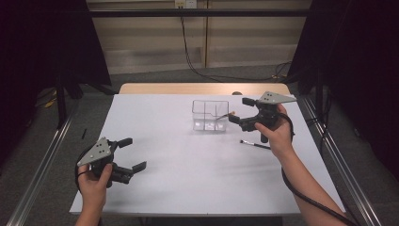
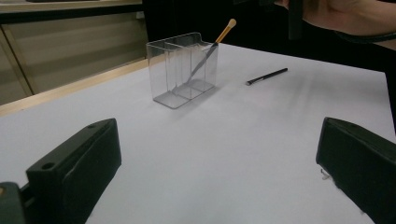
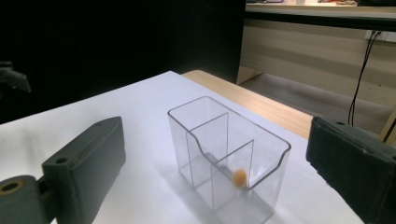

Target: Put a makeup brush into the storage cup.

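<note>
Two brushes: one (image 2: 218,44) leans in the clear organizer (image 1: 210,114); black one (image 1: 255,144) lies on the table (image 1: 188,165).
Axis: runs 9-to-3.
Bearing: at 6 o'clock from your right gripper (image 1: 241,113), just below that hand.
Right gripper: spread, empty.
Left gripper (image 1: 132,154): spread, well apart at 8 o'clock.
Nearer: right.
</note>
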